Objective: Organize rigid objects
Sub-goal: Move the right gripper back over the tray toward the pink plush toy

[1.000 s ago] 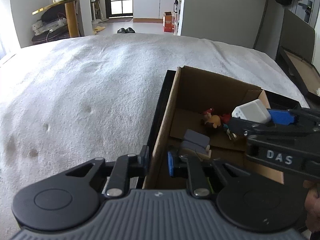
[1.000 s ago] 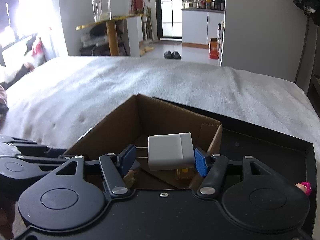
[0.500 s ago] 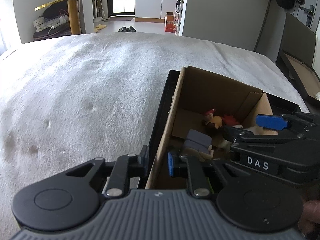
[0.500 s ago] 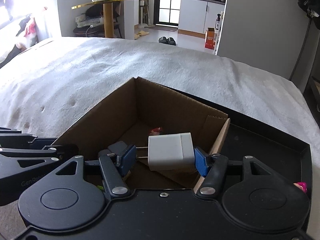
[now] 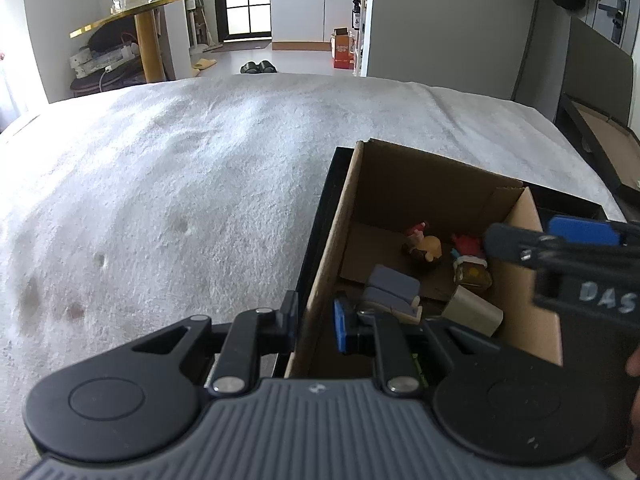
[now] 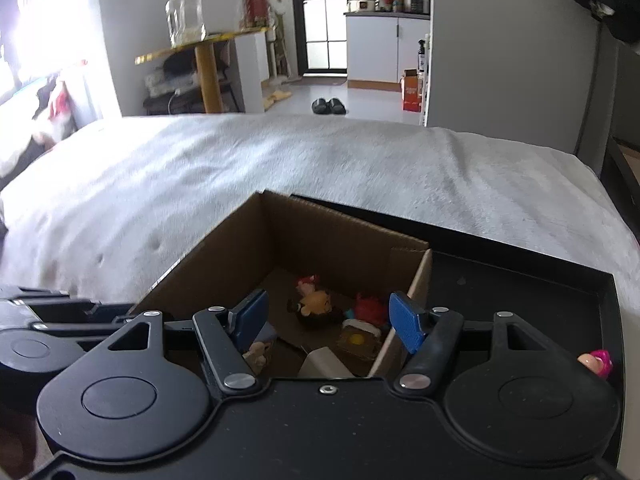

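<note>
An open cardboard box (image 5: pixel 436 176) (image 6: pixel 340 224) stands on a black tray (image 6: pixel 520 280) on the white bed. Inside lie a white charger block (image 5: pixel 474 314) (image 6: pixel 324 362), small toy figures (image 5: pixel 424 246) (image 6: pixel 314 304), a yellow-and-brown toy (image 5: pixel 472 274) (image 6: pixel 360 340) and a grey block (image 5: pixel 394 286). My left gripper (image 5: pixel 316 320) is shut on the box's left wall (image 5: pixel 320 292). My right gripper (image 6: pixel 326 314) is open and empty above the box; it also shows in the left wrist view (image 5: pixel 560 240).
A small pink toy (image 6: pixel 598 362) lies on the tray at the right. The white bed cover (image 5: pixel 180 184) spreads left and beyond. A gold table with a glass jar (image 6: pixel 184 20) and slippers (image 6: pixel 328 106) are far off on the floor.
My right gripper opened and let go of the white charger block, which now lies in the box. The right gripper has lifted back. The left gripper has kept its hold.
</note>
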A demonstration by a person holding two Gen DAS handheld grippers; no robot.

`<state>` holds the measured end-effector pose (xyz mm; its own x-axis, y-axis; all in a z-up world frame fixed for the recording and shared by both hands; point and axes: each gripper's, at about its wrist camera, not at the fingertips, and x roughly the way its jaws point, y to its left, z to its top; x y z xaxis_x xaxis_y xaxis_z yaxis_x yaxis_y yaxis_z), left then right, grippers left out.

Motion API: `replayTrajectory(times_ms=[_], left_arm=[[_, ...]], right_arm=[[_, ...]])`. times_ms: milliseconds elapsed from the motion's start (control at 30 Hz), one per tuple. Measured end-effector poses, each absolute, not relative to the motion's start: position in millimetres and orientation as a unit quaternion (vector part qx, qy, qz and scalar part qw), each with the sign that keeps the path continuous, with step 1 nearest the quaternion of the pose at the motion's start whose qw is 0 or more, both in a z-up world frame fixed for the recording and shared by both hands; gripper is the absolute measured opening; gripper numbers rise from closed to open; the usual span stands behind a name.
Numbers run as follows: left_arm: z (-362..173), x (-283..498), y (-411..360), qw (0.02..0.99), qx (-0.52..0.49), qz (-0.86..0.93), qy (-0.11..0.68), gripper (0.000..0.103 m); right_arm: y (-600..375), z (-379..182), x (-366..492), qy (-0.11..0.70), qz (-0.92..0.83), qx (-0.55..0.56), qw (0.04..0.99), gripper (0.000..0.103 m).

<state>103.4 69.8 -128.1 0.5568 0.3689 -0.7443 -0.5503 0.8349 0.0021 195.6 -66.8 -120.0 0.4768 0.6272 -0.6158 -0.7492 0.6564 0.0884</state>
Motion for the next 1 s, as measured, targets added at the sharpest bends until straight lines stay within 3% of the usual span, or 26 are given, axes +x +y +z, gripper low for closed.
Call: replayTrajectory(times_ms=[700, 833, 1000], left_arm=[[-119, 117, 51, 0.866, -0.070, 0.293, 0.399, 0.018], [-120, 122, 47, 0.862, -0.059, 0.297, 0.407, 0.022], [-120, 126, 45, 0.859, -0.058, 0.296, 0.414, 0.036]], right_arm=[[-132, -124, 228, 0.332, 0.355, -0.046, 0.873, 0.066], [-140, -133, 231, 0.345, 0.347, -0.047, 0.871, 0.067], [-150, -143, 237, 0.362, 0.331, -0.045, 0.870, 0.066]])
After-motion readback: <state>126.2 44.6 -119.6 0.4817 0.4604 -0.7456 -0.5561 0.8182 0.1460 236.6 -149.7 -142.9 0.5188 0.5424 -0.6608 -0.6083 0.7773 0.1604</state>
